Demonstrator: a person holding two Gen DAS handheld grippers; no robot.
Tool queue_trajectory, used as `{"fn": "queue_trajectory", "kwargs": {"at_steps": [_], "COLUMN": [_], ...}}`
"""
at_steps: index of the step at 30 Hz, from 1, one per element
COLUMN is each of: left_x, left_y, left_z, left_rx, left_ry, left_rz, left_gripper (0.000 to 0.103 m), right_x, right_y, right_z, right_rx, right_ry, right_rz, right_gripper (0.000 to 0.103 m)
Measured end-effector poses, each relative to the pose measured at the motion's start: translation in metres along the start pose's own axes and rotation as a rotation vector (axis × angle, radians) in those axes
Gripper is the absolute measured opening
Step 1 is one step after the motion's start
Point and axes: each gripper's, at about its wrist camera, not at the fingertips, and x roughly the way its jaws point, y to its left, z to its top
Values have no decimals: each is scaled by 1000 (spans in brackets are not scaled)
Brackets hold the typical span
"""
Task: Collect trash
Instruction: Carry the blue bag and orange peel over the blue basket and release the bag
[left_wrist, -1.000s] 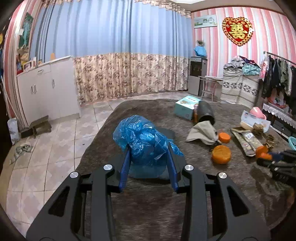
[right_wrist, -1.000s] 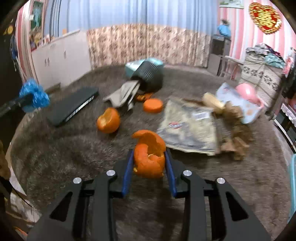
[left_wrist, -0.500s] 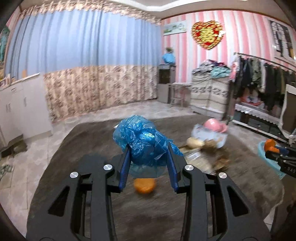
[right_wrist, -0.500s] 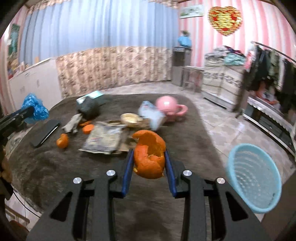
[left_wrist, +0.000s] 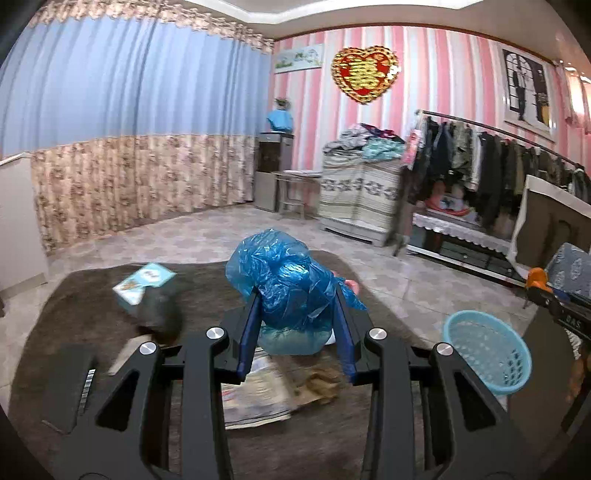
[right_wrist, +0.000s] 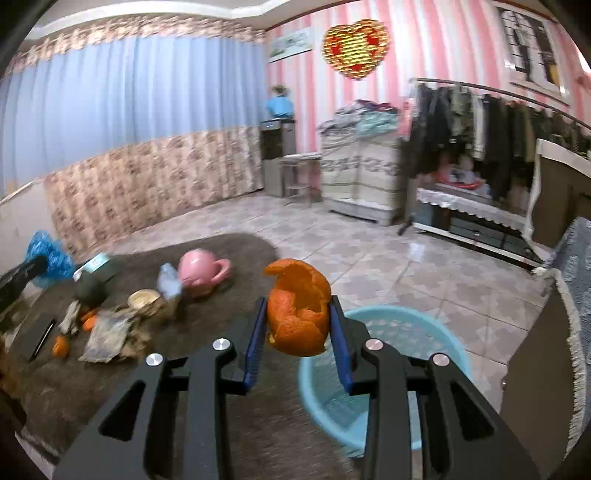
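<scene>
Table edge: your brown table (right_wrist: 207, 373) ends just beside the blue basket (right_wrist: 436, 343), which sits lower, past the edge.
Open room: bare floor tiles (right_wrist: 388, 266) stretch out behind the basket.
Only your right view shows: a pink teapot (right_wrist: 201, 271) and small orange bits (right_wrist: 60, 346) on the table.
Only your left view shows: a flat paper packet (left_wrist: 255, 391) under your tongs.
Left tongs (left_wrist: 295, 325): squeezed part-way onto a crumpled blue plastic bag (left_wrist: 284, 284), held above the table.
Right tongs (right_wrist: 297, 339): squeezed part-way onto an orange peel (right_wrist: 299, 314), at the basket's near rim.
</scene>
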Motion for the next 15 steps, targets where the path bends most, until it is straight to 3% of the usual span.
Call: {"fn": "queue_trajectory", "kwargs": {"at_steps": [7,15], "left_x": [38,86], "left_y": [-50,-126], "left_z": [4,-12], "left_rx": [28,80], "left_ry": [32,86], "left_rz": [-88,-214], "left_gripper": [35,35], "right_x": [23,40], "right_y": [-52,-98], "right_z": [-22,-53], "right_rx": [106,119], "right_ry": [16,49], "right_rz": [-98,-226], "right_gripper": [33,33]}}
